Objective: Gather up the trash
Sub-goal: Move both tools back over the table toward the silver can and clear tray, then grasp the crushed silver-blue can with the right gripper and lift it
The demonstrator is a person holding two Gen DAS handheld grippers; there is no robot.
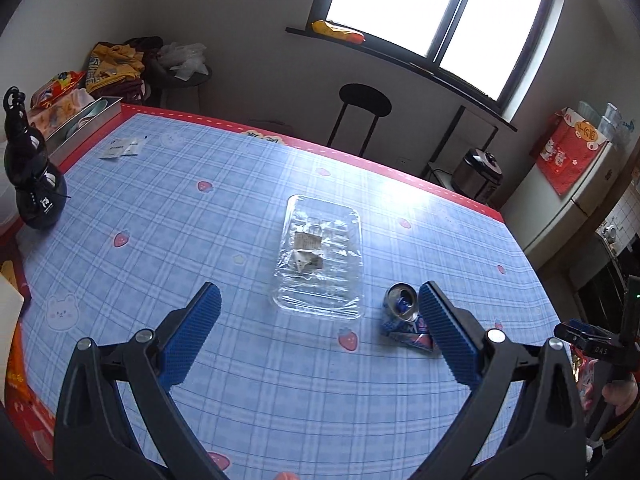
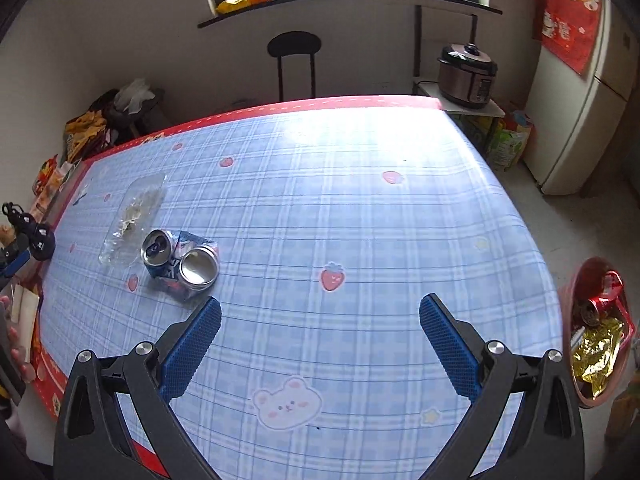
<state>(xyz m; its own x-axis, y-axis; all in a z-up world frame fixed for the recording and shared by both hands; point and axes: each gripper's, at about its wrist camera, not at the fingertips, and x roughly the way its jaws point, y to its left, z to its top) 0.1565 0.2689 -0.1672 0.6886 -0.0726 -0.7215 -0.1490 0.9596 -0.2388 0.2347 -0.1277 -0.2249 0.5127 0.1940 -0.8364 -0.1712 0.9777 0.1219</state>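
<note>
Both tongs, left gripper (image 1: 320, 306) and right gripper (image 2: 320, 316), gape empty; clear plastic tray (image 1: 320, 300) holds paper scraps (image 1: 308, 250), red bin (image 2: 622, 320) holds gold wrapper (image 2: 596, 356)

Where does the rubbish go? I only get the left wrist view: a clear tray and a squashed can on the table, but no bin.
Observer: The right wrist view shows a red bin on the floor, just past the right edge of the table.
Visitor: Is anything in it yet?
Observer: Yes, a red can lies in it beside a crumpled gold wrapper.
</note>
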